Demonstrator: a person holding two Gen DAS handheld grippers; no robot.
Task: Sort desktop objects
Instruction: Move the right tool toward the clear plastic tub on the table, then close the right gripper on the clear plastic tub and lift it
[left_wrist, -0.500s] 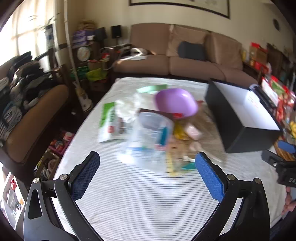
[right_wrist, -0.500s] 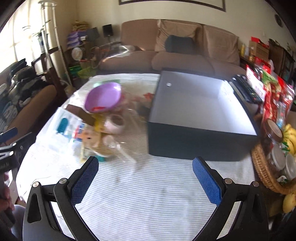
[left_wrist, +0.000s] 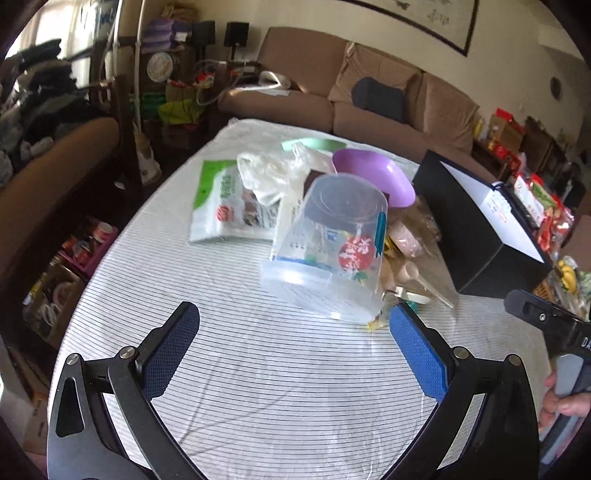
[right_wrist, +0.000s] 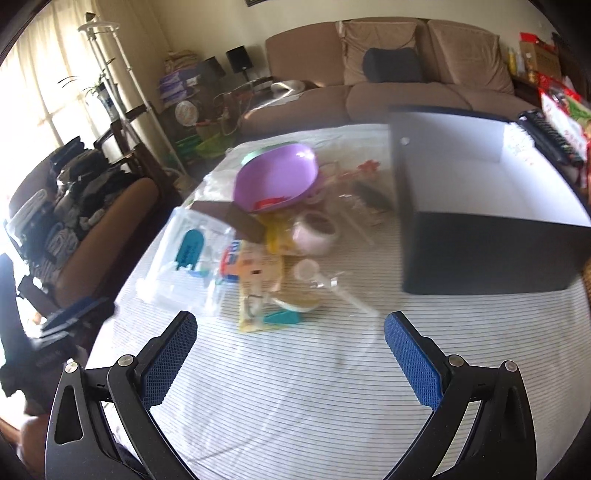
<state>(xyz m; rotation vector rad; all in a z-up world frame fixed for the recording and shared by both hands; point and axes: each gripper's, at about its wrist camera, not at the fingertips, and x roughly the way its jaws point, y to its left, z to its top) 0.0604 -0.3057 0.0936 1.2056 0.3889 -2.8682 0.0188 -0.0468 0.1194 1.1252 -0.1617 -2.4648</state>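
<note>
A heap of desktop objects lies mid-table: a clear plastic tub (left_wrist: 328, 247) on its side, a purple bowl (left_wrist: 373, 177), a green-and-white packet (left_wrist: 221, 203), a white plastic bag (left_wrist: 273, 173). In the right wrist view the same tub (right_wrist: 188, 258) sits left of the purple bowl (right_wrist: 277, 177), with a pink cup (right_wrist: 316, 232) and a yellow packet (right_wrist: 258, 291) nearby. A black box (right_wrist: 484, 206) with a white inside stands open at the right. My left gripper (left_wrist: 291, 347) is open just short of the tub. My right gripper (right_wrist: 290, 350) is open above bare cloth, nothing between its fingers.
The striped tablecloth (left_wrist: 258, 387) covers a rounded table. The black box (left_wrist: 476, 221) stands right of the heap. A brown sofa (left_wrist: 369, 96) lies beyond, an armchair (right_wrist: 110, 214) with clothes at the left, snack packets and a fruit basket (left_wrist: 565, 273) at the right edge.
Both grippers have moved closer to the heap, which now looks larger; the tub stands nearer my left fingers. Both views have tilted. Both stay open.
</note>
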